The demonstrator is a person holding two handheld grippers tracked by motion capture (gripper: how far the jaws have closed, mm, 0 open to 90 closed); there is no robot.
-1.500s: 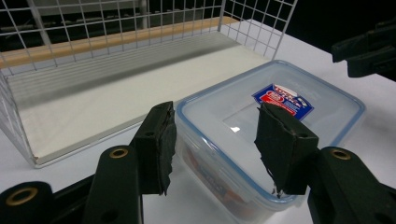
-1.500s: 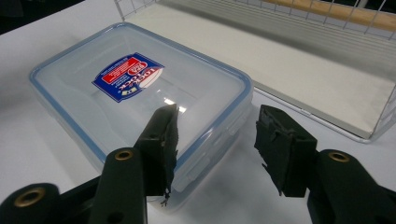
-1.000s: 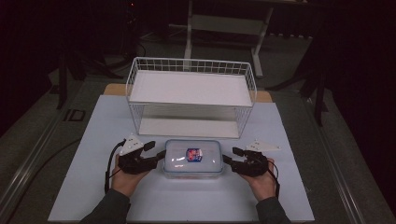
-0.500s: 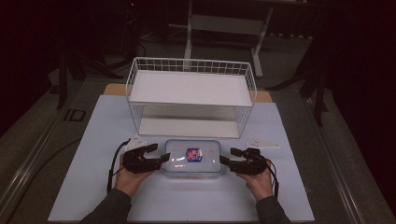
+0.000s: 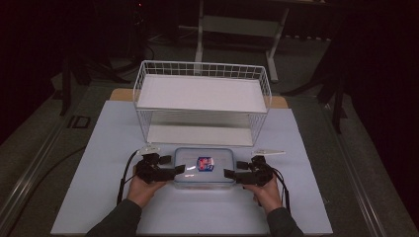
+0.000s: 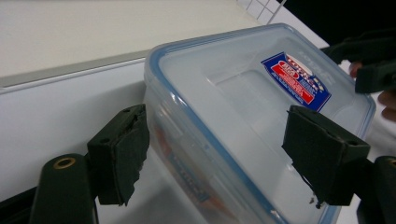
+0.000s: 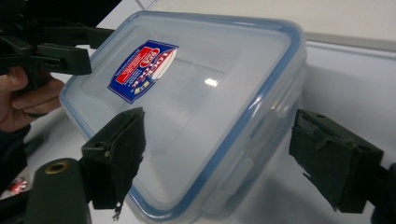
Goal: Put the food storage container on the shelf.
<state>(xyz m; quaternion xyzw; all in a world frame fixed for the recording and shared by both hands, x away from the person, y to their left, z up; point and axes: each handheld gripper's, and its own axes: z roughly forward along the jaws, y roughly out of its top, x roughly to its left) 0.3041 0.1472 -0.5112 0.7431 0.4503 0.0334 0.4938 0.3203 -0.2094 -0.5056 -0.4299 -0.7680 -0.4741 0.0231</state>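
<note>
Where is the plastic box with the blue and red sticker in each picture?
High view: the plastic box lies low in the middle, between the left gripper and right gripper.
Left gripper view: it spans centre to right.
Right gripper view: it fills the centre.
Shared landmark: the sticker on its lid.

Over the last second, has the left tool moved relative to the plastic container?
Yes. In the high view the left tool has closed in rightward on the lidded plastic container, which sits in front of the wire shelf rack as before.
</note>
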